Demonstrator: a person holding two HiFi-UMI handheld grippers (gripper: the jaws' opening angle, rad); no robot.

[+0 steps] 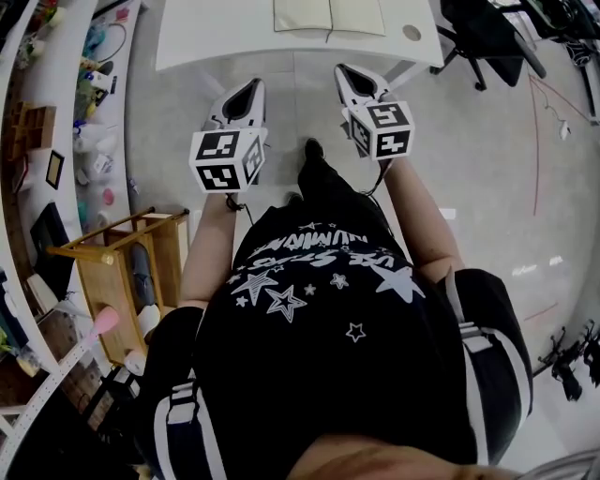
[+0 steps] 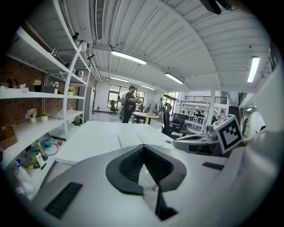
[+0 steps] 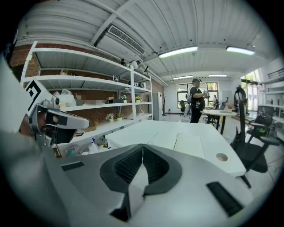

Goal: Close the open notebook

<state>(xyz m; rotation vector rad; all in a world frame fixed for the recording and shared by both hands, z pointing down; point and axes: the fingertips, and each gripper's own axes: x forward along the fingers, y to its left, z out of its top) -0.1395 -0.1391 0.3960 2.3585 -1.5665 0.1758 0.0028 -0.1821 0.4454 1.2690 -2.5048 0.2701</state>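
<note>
Listing from left to right, with the white table (image 1: 216, 37) as landmark: wall shelving (image 1: 37, 141), crowded with small goods, runs along the table's left side and back past the person, with a strip of bare floor (image 1: 141, 122) between shelf edge and table edge. A wooden stool (image 1: 122, 272) stands well back from the table, near the shelving. The left gripper (image 1: 251, 86) hangs over the floor just short of the table's near edge, its jaws closed pad to pad and holding nothing. The open notebook (image 1: 328, 17) lies flat on the table at about mid-width, pages spread to either side of its spine, set back a little from the near edge and apart from both grippers. The right gripper (image 1: 345, 70) is level with the left one, tips just short of the same edge, jaws pressed together and empty. A round cable hole (image 1: 412, 33) sits in the table top right of the notebook. A black office chair (image 1: 487, 37) stands off the table's right corner, with wide bare floor beyond.
</note>
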